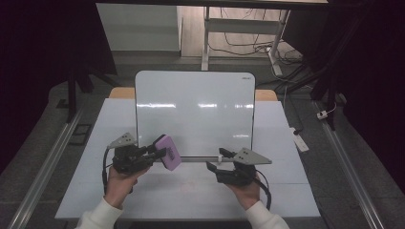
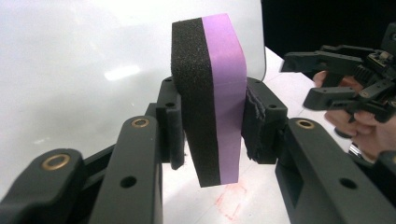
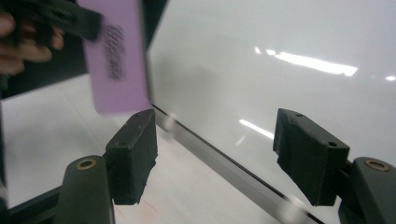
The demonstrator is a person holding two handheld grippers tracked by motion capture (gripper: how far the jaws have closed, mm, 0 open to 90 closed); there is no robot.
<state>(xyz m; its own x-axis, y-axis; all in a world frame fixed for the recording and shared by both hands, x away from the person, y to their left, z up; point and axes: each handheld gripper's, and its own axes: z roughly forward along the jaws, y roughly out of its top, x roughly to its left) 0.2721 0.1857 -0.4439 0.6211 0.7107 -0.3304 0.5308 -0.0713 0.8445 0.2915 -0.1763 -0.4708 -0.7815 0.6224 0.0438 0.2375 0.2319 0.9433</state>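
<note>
Eraser (image 2: pixel 210 98), purple-backed with black foam, sat clenched in the left hand-held gripper (image 1: pixel 152 153) just before the whiteboard's (image 1: pixel 196 109) lower left corner, above the desk (image 1: pixel 191 195). Near the whiteboard's lower right edge, the right hand-held gripper (image 3: pixel 215 154) stood released, nothing between its pads.

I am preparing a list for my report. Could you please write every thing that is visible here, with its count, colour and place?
whiteboard: one, white with a grey bottom rail, upright at the middle of the table.
eraser: one, purple with a black foam side, held at the board's lower left corner.
table: one, white, under everything.
red smear: one, faint, on the table below the eraser.
cables: several, dark, on the floor behind the table.
left claw: one, black, shut on the eraser.
right claw: one, black, open, by the board's bottom rail.
hands: two, with white sleeves, at the near edge.
</note>
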